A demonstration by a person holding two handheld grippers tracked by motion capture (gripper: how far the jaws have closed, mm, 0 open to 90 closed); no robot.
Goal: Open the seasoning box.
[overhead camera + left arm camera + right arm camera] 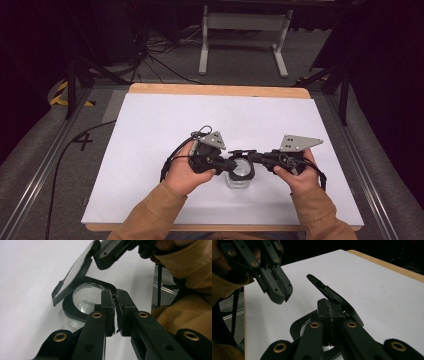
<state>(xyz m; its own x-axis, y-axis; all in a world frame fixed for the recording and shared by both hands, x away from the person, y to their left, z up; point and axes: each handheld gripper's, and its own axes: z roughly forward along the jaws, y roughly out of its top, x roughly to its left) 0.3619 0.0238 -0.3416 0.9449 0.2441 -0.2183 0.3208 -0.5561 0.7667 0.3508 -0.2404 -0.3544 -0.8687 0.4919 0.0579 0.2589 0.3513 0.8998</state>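
Observation:
A small clear glass jar (238, 180) stands on the white sheet near the table's front, and it wears a black collar (71, 311) around its mouth. Its hinged lid (72, 275) is tilted up off the opening. My right gripper (330, 307) is shut on the lid's (337, 298) edge and holds it raised. My left gripper (115, 300) is shut, its tips just beside the collar's near rim. From the right gripper view the left gripper (280, 293) hangs slightly above the collar (298, 328), apart from it. Both grippers meet over the jar in the high view.
A white sheet (215, 120) covers the wooden table (215, 90). Metal rails run along both sides of the table. A black cable (65, 155) trails off to the left. A white stand (245, 30) and loose cables sit on the floor beyond.

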